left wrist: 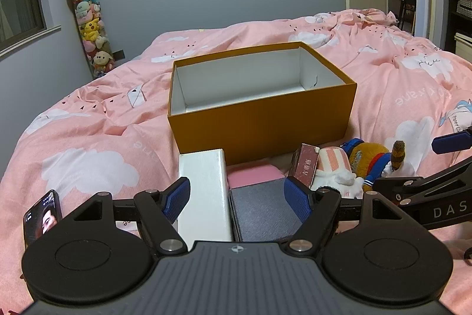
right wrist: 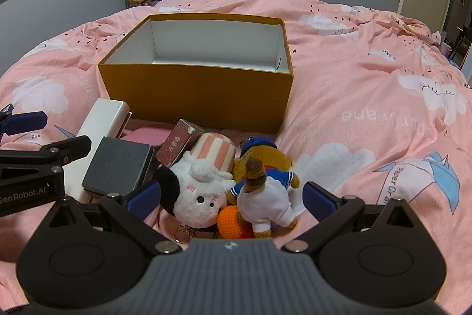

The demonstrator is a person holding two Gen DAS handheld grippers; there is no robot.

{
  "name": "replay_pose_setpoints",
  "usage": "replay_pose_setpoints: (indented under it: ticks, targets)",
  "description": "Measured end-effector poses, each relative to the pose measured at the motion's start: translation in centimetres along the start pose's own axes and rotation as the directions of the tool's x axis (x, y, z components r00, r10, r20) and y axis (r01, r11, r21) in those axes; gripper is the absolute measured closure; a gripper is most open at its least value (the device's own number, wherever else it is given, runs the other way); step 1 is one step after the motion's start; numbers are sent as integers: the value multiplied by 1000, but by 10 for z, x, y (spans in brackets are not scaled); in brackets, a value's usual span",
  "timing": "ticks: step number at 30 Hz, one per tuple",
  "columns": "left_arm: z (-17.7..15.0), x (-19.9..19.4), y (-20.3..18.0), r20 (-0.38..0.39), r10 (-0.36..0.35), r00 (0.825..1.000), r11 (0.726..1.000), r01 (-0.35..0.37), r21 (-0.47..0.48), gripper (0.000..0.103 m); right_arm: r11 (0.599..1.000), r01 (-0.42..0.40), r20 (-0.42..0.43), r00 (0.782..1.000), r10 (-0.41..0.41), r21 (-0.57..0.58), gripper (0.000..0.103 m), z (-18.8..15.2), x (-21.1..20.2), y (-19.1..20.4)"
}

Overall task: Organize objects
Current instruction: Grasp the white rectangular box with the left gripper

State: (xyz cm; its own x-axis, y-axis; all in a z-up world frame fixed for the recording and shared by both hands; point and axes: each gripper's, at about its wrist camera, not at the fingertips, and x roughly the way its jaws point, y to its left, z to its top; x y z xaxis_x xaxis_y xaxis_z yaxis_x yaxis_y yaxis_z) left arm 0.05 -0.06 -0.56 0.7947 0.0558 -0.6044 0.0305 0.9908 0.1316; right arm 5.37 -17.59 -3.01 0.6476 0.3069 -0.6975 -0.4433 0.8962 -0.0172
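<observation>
Right gripper (right wrist: pixel 231 197): jaws wide, empty, over plush toys (right wrist: pixel 203 197); close squarely on one, lift to box (right wrist: pixel 194 96) at 12 o'clock.

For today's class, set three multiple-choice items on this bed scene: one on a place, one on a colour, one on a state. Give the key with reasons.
1. Where does the tall white carton lie?
A. inside the orange box
B. on the bed in front of the orange box
C. on the floor

2. What colour is the open cardboard box outside?
A. orange
B. green
C. black

3. How is the right claw?
A. shut on a toy
B. shut on nothing
C. open

Key: B, the carton rests on the pink quilt before the box; A, its outer walls are orange; C, its blue pads stand wide apart around the plush toys, pressing nothing.
</observation>
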Motion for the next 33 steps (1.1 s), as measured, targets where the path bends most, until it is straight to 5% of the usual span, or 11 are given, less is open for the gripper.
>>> replay_pose_setpoints:
  ticks: [17, 26, 33]
  targets:
    - [0, 1, -2, -21, 0, 1000, 1000, 0, 10, 18, 1000, -7, -18, 1000, 7, 3, 1, 2, 0, -1]
    - [0, 4, 1, -67, -81, 994, 996, 82, 25, 25, 997, -73, -32, 997, 73, -6, 1, 8, 6, -1]
    - [13, 26, 33, -179, -99, 979, 990, 79, -115, 28, 985, -151, -54, 988, 146, -83, 23, 28, 18, 12]
